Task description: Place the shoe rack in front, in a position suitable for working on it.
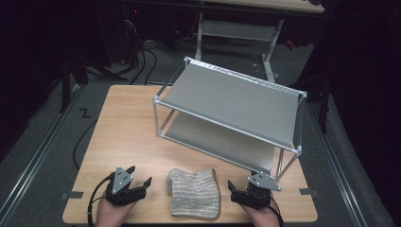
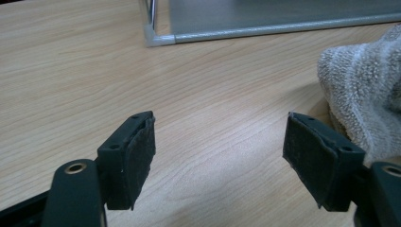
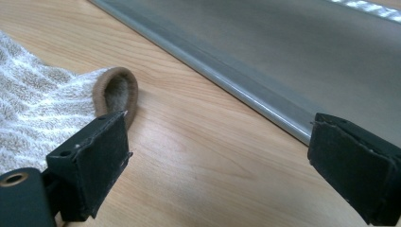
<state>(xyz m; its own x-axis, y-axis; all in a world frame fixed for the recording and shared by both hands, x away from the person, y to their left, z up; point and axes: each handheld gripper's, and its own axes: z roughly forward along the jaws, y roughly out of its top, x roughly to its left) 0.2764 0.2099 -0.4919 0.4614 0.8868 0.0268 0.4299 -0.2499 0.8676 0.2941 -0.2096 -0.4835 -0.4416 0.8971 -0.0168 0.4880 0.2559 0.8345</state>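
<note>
Black rubber pads face each other across a wide gap on both tools: the left hand-held gripper [image 1: 138, 182] and the right hand-held gripper [image 1: 238, 190] each stand open with nothing between the jaws. Taking the folded towel [image 1: 195, 193] as the landmark, the left one rests just to its left and the right one just to its right, both low over the table [image 1: 123, 123] near its front edge and aimed forward and slightly inward. In the left gripper view the towel's fuzzy edge sits right beside one pad; in the right gripper view its brown-trimmed corner lies close behind one pad. The likely step is to take the towel by two edges, so each tool would do best to slide in flat along the wood, get one pad under the folded layers and close on all of them, keeping both grips level so the cloth lifts without unfolding. Behind the towel stands the grey two-tier rack [image 1: 231, 109], its lower shelf near the right tool, worth avoiding on the way up.
</note>
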